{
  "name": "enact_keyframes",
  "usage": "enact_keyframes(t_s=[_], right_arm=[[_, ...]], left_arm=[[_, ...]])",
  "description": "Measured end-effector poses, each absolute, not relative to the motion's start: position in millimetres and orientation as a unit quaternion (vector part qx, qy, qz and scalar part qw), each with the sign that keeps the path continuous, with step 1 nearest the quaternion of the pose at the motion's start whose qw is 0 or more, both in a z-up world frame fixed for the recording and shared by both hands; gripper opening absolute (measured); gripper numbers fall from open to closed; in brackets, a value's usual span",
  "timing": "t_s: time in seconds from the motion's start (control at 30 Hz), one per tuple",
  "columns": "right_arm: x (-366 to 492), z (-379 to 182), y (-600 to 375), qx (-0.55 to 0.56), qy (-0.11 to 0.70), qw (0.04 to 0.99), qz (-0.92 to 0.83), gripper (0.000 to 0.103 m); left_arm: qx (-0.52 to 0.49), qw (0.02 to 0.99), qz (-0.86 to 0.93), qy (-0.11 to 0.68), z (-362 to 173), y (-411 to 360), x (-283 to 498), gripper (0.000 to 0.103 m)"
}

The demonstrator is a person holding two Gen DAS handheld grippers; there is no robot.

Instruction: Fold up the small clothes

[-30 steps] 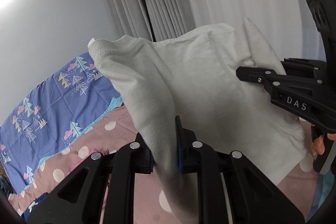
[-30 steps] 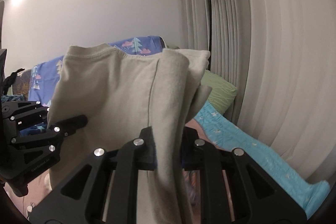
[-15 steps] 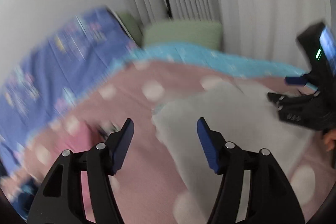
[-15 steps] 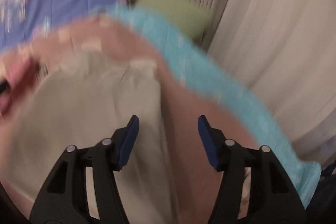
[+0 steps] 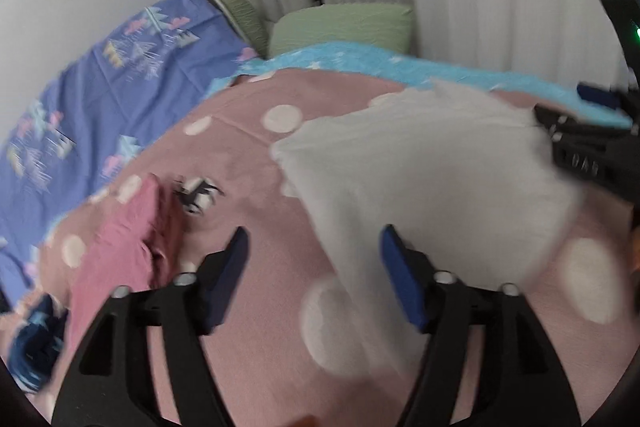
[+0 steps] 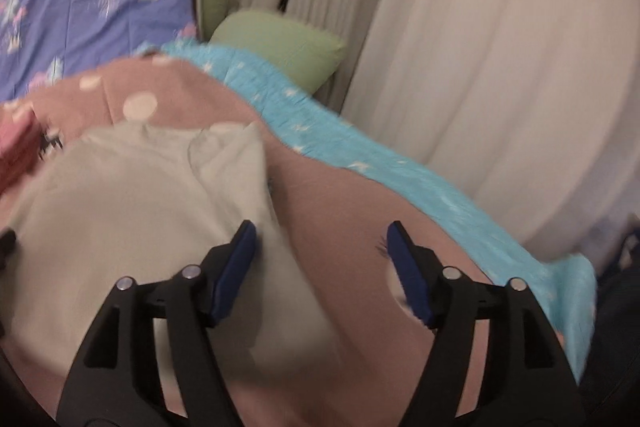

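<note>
On the pink dotted cover, the white shirt is lying released; both grippers, just opening, are gaping empty, so its rumpled edges risk folding crooked.

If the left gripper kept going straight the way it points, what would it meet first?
Probably the white shirt lying on the pink dotted bedspread; the left gripper is open, with the shirt's near edge between its fingers. Blur leaves depth unclear.

White shirt on pink, white-dotted bedcover.
</note>
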State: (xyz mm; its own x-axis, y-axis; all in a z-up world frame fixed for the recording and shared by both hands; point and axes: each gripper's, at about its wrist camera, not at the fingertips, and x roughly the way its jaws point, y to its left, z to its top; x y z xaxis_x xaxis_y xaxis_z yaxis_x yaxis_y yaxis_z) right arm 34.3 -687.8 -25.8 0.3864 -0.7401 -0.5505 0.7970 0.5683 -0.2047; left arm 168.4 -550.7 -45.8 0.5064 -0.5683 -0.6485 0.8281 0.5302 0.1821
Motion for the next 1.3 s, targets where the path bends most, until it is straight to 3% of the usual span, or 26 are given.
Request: enact_keyframes(t_s=[0.03,0.13,0.3,0.6,0.83,1.3], right_arm=[[18,-19,-672,0.061,0.287,0.843,-0.451,0.084],[-19,-5,-627,0.07,0.267,0.856,-0.436,0.089],[-59,7,-582,0.058,0.259,0.848,-0.459,0.094],[-140,35,-510,0.103,0.226,0.844,-0.475,0.1],[-160,55,-443,0.079,0.213,0.853,-0.47,0.101],[-161,73,-344,0.037,0.202,0.864,-0.46,0.101]], left_arm=[[0.234,0.834,-0.424,0.263,-40,-540,160,0.088],[0.214,0.849,-0.425,0.228,-25,-508,131,0.099],[0.194,0.853,-0.435,0.213,-4,-461,85,0.102],[0.174,0.858,-0.438,0.204,30,-377,9,0.102],[0.153,0.887,-0.407,0.152,51,-307,-26,0.102],[0.081,0.884,-0.409,0.213,54,-207,-22,0.102]])
